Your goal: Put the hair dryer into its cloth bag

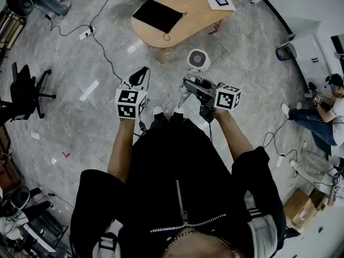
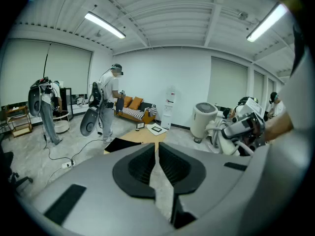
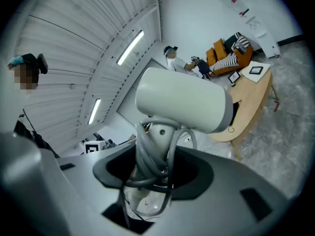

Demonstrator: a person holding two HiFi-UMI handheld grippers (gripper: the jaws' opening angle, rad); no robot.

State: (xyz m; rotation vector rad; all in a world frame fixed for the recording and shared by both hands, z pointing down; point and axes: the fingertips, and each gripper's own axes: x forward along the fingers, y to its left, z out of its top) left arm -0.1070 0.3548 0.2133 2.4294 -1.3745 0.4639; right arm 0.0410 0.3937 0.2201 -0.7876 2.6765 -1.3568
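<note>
Carry step. Wooden table [image 1: 199, 7] is ahead, with a flat black cloth, likely the bag [image 1: 157, 15], at its left edge. Hair dryer [image 3: 183, 101] is mid-air, its handle and wound cord clamped in my right tongs [image 3: 147, 176]. Left tongs [image 2: 158, 168] are nearly together and empty. Next I need to reach the bag and open its mouth.

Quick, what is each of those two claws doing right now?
Left gripper: closed almost tight, nothing between its jaws.
Right gripper: closed on the cord-wrapped handle of the hair dryer.
</note>
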